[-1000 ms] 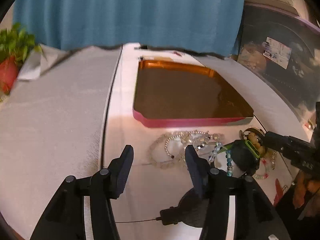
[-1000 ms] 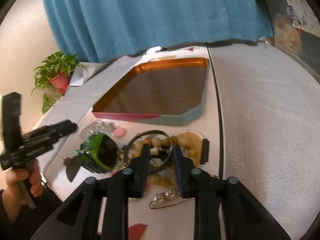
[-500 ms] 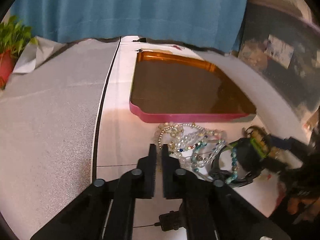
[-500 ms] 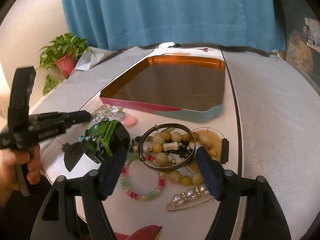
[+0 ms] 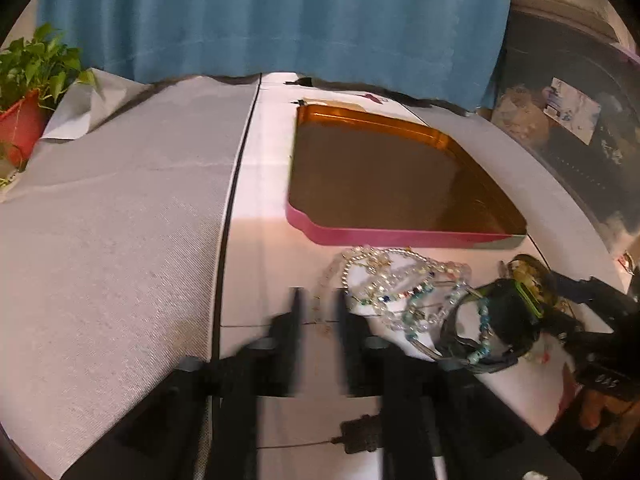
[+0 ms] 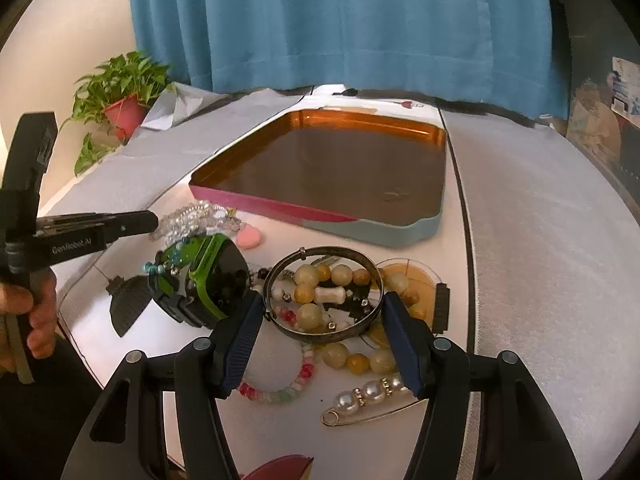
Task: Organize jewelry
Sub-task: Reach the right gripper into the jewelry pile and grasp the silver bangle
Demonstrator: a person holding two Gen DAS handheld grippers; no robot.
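An empty tray [image 5: 400, 236] with a pink and blue rim [image 6: 372, 232] sits on the white table strip. In front of it lies a jewelry pile: clear bead bracelets [image 5: 392, 276], a black-and-green watch [image 6: 208, 280], a dark metal bangle [image 6: 324, 292], yellow stone beads [image 6: 340, 276], a pink bead bracelet [image 6: 288, 388] and a pearl pin [image 6: 372, 394]. My left gripper [image 5: 318, 308] is blurred, slightly open, at the left edge of the clear beads. My right gripper [image 6: 324, 320] is open wide, its jaws on either side of the bangle.
Grey cloth [image 5: 120, 220] covers the table on both sides of the white strip [image 6: 520, 240]. A potted plant [image 6: 124, 96] stands at the far left. A blue curtain [image 5: 280, 12] hangs behind. A black device on a cord [image 5: 360, 436] lies near the front edge.
My left gripper shut, then parted slightly, and moved toward the clear beads. My right gripper opened wide from nearly shut and now brackets the bangle.
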